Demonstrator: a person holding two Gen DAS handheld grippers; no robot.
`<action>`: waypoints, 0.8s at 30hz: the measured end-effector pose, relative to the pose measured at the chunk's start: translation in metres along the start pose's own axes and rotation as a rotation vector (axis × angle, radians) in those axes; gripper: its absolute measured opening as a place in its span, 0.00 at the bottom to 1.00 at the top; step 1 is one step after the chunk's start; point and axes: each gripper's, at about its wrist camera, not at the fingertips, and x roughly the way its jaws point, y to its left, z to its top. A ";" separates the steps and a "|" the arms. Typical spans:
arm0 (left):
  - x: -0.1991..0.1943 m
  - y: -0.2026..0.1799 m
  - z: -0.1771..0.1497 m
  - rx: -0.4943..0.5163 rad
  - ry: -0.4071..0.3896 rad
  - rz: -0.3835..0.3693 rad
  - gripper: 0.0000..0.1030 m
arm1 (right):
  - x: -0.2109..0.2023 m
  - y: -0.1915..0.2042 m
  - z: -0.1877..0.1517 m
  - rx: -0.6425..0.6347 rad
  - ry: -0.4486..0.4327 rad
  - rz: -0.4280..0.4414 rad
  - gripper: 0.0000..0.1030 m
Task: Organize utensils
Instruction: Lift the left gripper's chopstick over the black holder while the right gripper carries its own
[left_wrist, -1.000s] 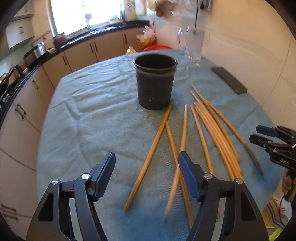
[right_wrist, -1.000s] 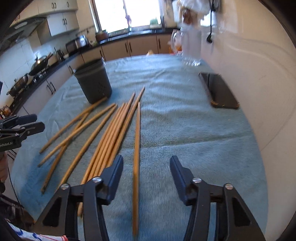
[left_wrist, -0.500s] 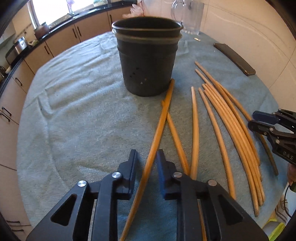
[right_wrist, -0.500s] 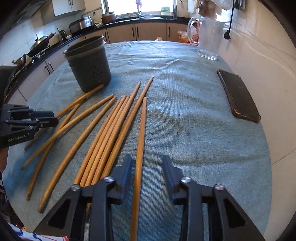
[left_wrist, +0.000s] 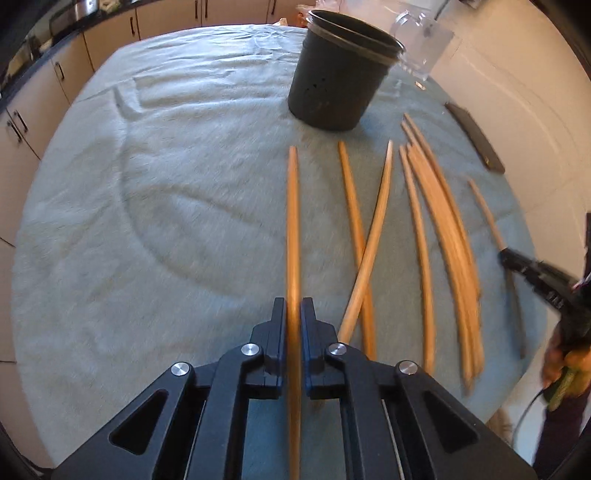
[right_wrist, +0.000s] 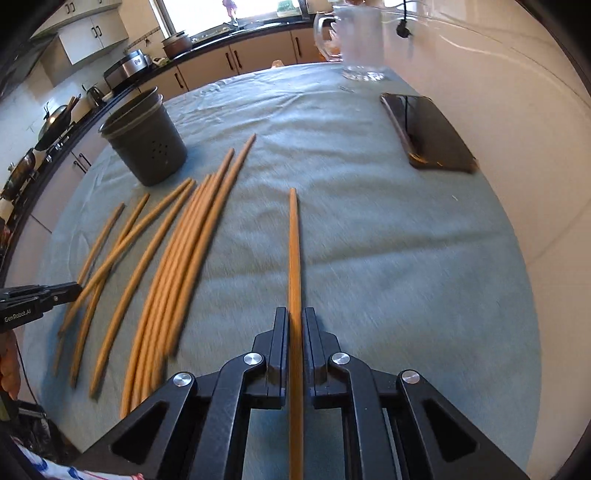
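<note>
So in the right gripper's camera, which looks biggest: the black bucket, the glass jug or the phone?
Biggest to smallest, as they look:
1. phone
2. black bucket
3. glass jug
Phone and bucket look nearly alike. The jug stands farthest away and is cut off, so it is unsure.

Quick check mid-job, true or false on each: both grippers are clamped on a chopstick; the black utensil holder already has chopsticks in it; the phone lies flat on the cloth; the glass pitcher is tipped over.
1. Each gripper is shut on one chopstick. True: the left gripper pinches one chopstick, the right gripper another.
2. The black utensil holder holds chopsticks. False: none stick out of it.
3. The phone lies flat on the cloth. True.
4. The glass pitcher is tipped over. False: upright.
</note>
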 end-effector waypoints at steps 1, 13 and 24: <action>-0.002 -0.004 -0.005 0.026 -0.001 0.023 0.07 | -0.002 -0.001 -0.003 -0.003 0.008 0.002 0.11; -0.008 -0.011 0.024 0.084 0.018 0.099 0.07 | 0.010 0.006 0.017 -0.089 0.042 -0.035 0.29; 0.028 -0.007 0.081 0.035 0.050 0.096 0.07 | 0.044 0.011 0.069 -0.139 0.135 -0.105 0.29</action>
